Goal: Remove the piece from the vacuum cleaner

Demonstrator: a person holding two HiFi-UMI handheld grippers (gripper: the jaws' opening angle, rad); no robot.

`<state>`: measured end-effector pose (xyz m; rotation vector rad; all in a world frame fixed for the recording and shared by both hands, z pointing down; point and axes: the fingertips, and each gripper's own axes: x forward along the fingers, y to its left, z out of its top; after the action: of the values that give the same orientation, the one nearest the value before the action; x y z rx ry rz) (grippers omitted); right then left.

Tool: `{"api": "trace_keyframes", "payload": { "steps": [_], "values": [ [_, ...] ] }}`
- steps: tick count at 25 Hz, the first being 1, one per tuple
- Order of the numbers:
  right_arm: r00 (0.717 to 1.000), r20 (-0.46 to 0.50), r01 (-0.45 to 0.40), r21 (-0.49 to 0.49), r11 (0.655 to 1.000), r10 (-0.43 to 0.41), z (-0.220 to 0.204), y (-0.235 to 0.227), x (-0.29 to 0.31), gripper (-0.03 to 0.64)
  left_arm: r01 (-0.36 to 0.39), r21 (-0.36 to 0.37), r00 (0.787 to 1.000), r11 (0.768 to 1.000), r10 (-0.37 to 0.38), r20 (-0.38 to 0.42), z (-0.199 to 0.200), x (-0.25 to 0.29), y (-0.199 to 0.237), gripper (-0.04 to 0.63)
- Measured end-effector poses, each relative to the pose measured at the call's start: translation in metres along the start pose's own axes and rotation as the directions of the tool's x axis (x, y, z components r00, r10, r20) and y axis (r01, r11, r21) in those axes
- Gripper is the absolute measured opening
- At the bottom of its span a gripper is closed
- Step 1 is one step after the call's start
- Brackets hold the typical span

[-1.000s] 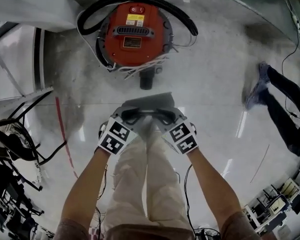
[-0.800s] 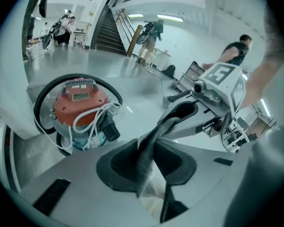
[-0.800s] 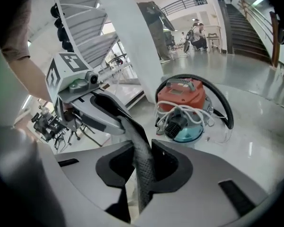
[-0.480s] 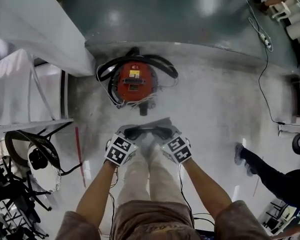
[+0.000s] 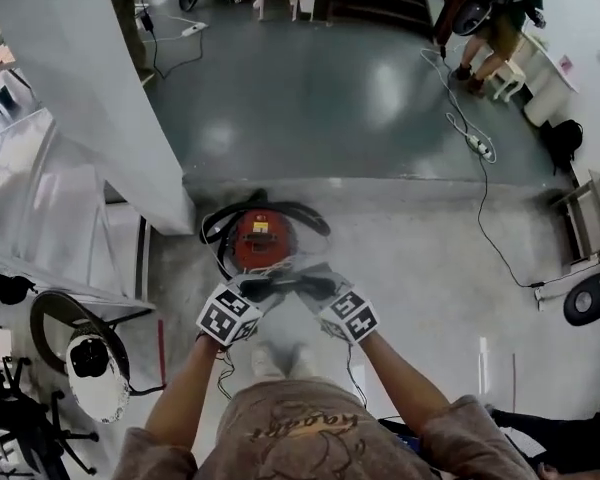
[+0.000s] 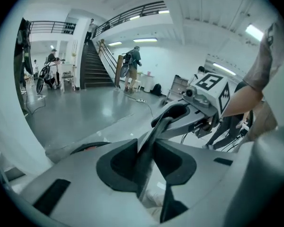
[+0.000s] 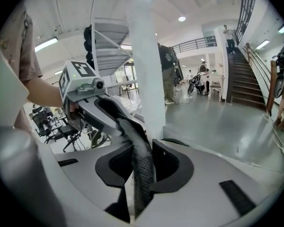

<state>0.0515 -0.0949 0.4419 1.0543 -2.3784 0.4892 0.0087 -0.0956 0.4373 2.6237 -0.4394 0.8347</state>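
The red vacuum cleaner [image 5: 260,240] stands on the floor with its black hose coiled around it, straight ahead of my feet. Above it I hold a thin grey flat piece [image 5: 283,282] between both grippers. My left gripper [image 5: 255,290] is shut on the piece's left end, seen edge-on as a dark strip [image 6: 149,150] between its pads. My right gripper [image 5: 320,288] grips the right end, where the piece shows a dark mesh surface [image 7: 142,169]; its jaws are opening slightly with the piece still pressed between them. The piece is clear of the vacuum.
A white wall corner [image 5: 90,98] stands to the left of the vacuum. A cable with a power strip [image 5: 477,145] runs across the floor at right. A black round fan [image 5: 590,298] sits far right, and chairs and a white round device [image 5: 95,363] at lower left. A person [image 5: 500,18] stands by the stairs.
The view has risen well above the floor, so the vacuum looks much smaller. Both grippers have come up with the piece, still held together between them.
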Motion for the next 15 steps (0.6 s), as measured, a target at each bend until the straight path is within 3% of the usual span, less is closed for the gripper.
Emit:
{"api": "trace_keyframes", "payload": {
  "steps": [9,15],
  "values": [
    [0.994,0.087,-0.065,0.034,0.997,0.062,0.082,0.011,-0.062,0.086,0.034,0.116,0.997,0.993,-0.041,0.059,0.082,-0.061,-0.027,0.095],
    [0.981,0.194,0.002,0.065,0.998,-0.015,0.11,0.017,-0.081,0.087,-0.025,0.101,0.983,0.995,0.007,0.182,0.106,-0.085,-0.034,0.095]
  ]
}}
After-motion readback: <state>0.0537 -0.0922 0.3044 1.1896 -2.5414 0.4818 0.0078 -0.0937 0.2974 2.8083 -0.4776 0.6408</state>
